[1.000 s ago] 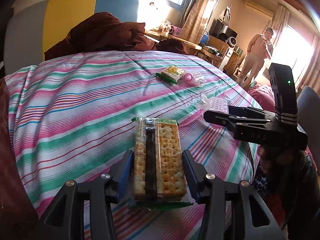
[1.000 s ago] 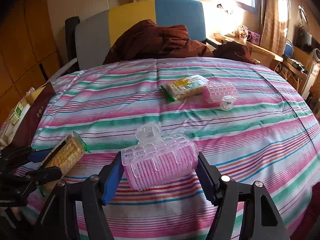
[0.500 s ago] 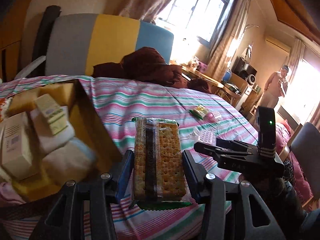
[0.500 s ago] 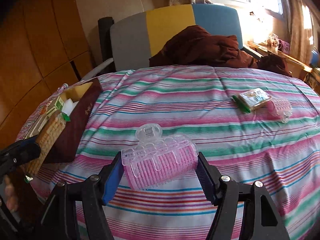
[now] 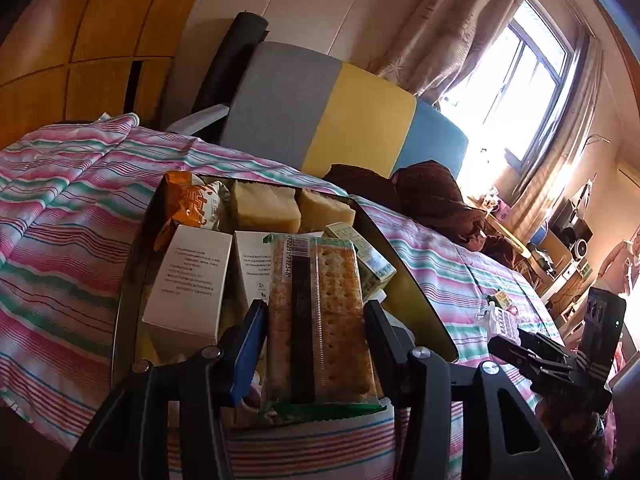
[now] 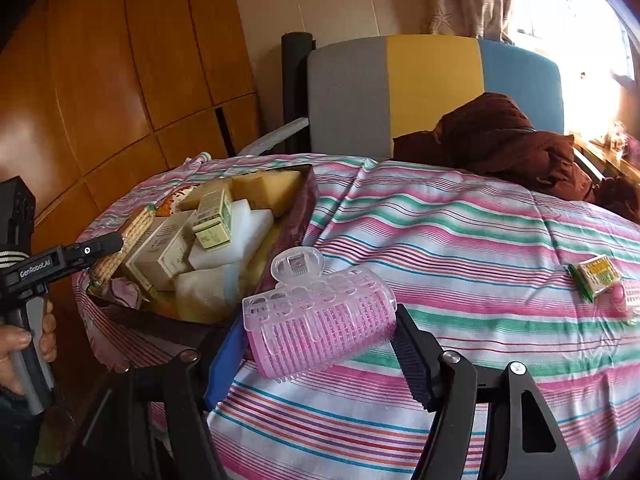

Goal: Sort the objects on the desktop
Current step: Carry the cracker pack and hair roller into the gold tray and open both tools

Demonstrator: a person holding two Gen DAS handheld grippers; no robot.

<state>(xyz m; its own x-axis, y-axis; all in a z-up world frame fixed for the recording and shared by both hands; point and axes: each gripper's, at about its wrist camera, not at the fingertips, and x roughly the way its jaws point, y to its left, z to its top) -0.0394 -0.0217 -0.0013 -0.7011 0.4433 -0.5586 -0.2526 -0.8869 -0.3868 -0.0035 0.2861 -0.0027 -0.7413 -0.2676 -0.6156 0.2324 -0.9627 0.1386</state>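
Note:
My left gripper (image 5: 314, 344) is shut on a clear-wrapped cracker pack (image 5: 316, 320), held over the near end of a dark open box (image 5: 404, 292) packed with small cartons, sponges and snacks. In the right wrist view that left gripper (image 6: 100, 246) and its cracker pack (image 6: 124, 240) hover at the box's (image 6: 304, 196) left side. My right gripper (image 6: 318, 344) is shut on a pink hair roller with a clear clip cover (image 6: 320, 312), just right of the box above the striped cover. A second cracker pack (image 6: 596, 276) and another pink roller (image 6: 628, 296) lie far right.
A striped pink-green cover (image 6: 460, 240) spreads over the surface. A grey-yellow-blue chair back (image 6: 432, 88) stands behind with a brown garment (image 6: 500, 136) on it. Wooden panels (image 6: 100, 80) line the left. A person (image 5: 624, 264) stands far right by the window.
Both grippers have swung left with their loads. The cracker pack now sits over the open box and the roller has come up beside the box's right wall.

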